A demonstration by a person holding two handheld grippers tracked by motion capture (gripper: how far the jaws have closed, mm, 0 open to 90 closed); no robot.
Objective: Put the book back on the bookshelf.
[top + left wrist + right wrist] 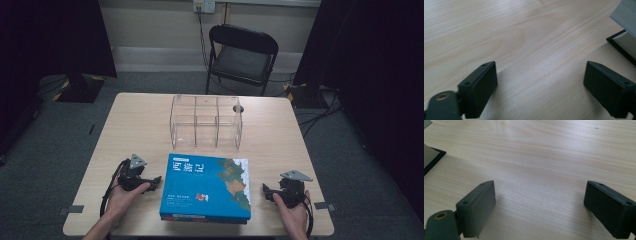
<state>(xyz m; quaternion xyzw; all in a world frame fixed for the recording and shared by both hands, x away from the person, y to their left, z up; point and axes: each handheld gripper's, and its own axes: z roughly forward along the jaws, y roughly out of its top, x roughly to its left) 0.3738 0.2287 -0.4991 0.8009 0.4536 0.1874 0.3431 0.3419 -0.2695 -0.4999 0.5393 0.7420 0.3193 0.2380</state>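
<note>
A stack of books with a blue cover on top (207, 187) lies flat near the table's front edge. Behind it stands a clear plastic organiser (206, 121) with several compartments. My left gripper (156, 181) rests on the wood just left of the books, jaws wide apart and nothing between them; in the left gripper view (540, 87) the edge of the books (625, 42) shows at the right. My right gripper (267, 191) sits right of the books, open and bare; in the right gripper view (539, 207) a book corner (431, 157) shows at the left.
The light wooden table (145, 125) has bare wood to either side of the organiser. A black folding chair (242, 55) stands beyond the far edge. Cables run across the grey floor at the right.
</note>
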